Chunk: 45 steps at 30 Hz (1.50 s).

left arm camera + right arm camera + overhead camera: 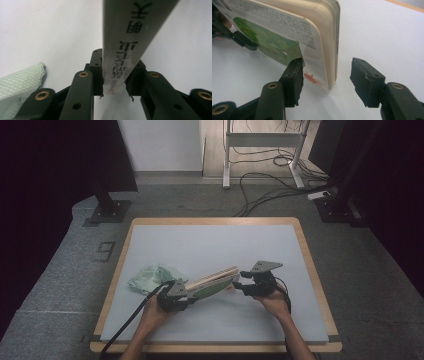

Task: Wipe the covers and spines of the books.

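A thick board book (215, 281) with a green picture on its cover lies tilted across the white mat. My left gripper (191, 295) is shut on its spine end; in the left gripper view the grey printed spine (125, 45) runs up from between the jaws of the left gripper (113, 72). My right gripper (241, 281) is open at the book's other end. In the right gripper view the book's lower corner (322, 82) stands between the spread jaws of the right gripper (327, 75), the left pad close to the cover, the right pad apart from the page edges.
A crumpled pale green cloth (152, 277) lies on the mat just left of my left gripper, also at the left edge of the left gripper view (20, 82). The wooden table rim (315, 270) frames the mat. Cables and stand legs are on the floor beyond.
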Motion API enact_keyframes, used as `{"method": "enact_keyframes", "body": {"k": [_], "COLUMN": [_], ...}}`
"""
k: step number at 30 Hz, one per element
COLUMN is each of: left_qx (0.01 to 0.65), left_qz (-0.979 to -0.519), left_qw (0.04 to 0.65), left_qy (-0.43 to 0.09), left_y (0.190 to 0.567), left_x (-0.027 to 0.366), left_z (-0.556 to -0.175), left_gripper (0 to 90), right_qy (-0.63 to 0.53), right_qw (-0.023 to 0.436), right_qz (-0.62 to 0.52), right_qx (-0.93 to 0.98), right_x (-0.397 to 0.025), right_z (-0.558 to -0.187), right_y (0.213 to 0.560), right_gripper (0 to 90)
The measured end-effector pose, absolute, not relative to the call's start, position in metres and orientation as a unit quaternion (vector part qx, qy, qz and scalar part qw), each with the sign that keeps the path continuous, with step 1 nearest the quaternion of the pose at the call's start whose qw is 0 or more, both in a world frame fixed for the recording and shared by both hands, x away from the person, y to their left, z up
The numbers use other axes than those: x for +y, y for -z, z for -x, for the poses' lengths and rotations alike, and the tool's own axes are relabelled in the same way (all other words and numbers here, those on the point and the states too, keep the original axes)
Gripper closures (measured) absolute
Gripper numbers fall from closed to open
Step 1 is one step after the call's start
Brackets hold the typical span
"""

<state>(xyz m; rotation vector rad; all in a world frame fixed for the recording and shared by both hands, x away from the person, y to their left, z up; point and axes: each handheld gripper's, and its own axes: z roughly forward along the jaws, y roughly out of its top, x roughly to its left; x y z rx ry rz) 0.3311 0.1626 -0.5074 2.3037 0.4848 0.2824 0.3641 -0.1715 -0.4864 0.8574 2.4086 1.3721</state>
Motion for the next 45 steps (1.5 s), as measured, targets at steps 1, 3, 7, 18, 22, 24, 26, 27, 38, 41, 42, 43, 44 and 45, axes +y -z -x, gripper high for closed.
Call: {"method": "enact_keyframes", "body": {"k": [1,3,7,18,22,24,26,27,38,41,42,43,44,45], "left_qx": [0.192,0.193,0.197,0.206,0.212,0.212,0.213,0.213,0.233,0.243,0.246,0.248,0.250,0.250], "left_qz": [-0.899,-0.897,-0.892,-0.887,-0.883,-0.883,-0.883,-0.883,-0.876,-0.872,-0.871,-0.870,-0.870,-0.870], "left_qw": [0.379,0.383,0.396,0.404,0.409,0.410,0.410,0.410,0.416,0.419,0.420,0.420,0.420,0.419], "left_qy": [-0.106,-0.102,-0.091,-0.092,-0.088,-0.087,-0.085,-0.085,-0.071,-0.068,-0.068,-0.066,-0.065,-0.064], "left_y": [0.507,0.507,0.505,0.502,0.500,0.500,0.499,0.499,0.501,0.502,0.502,0.503,0.503,0.503], "left_x": [0.163,0.164,0.167,0.170,0.170,0.170,0.169,0.169,0.166,0.166,0.166,0.166,0.166,0.166], "left_z": [-0.331,-0.331,-0.329,-0.322,-0.319,-0.317,-0.315,-0.315,-0.305,-0.302,-0.302,-0.301,-0.300,-0.300], "left_gripper": [69.0,66.8,63.3,56.2,54.3,52.7,51.5,50.7,43.4,41.1,40.3,39.1,37.7,36.0], "right_qy": [-0.470,-0.470,-0.469,-0.462,-0.457,-0.455,-0.453,-0.453,-0.453,-0.453,-0.454,-0.453,-0.452,-0.450], "right_qw": [0.119,0.118,0.111,0.103,0.101,0.101,0.100,0.100,0.097,0.097,0.096,0.095,0.096,0.096], "right_qz": [-0.293,-0.294,-0.295,-0.301,-0.300,-0.302,-0.301,-0.301,-0.295,-0.293,-0.292,-0.293,-0.291,-0.291], "right_qx": [0.824,0.824,0.825,0.828,0.831,0.832,0.833,0.833,0.836,0.836,0.836,0.837,0.838,0.839], "right_x": [-0.172,-0.172,-0.174,-0.176,-0.177,-0.178,-0.179,-0.179,-0.184,-0.185,-0.185,-0.185,-0.185,-0.185], "right_z": [-0.364,-0.363,-0.362,-0.357,-0.354,-0.352,-0.350,-0.350,-0.334,-0.331,-0.330,-0.329,-0.328,-0.326], "right_y": [0.486,0.486,0.486,0.486,0.487,0.487,0.487,0.487,0.485,0.484,0.484,0.484,0.483,0.483], "right_gripper": [42.0,41.8,39.7,37.2,36.5,36.3,36.1,36.1,35.7,35.5,35.5,35.3,35.2,35.1]}}
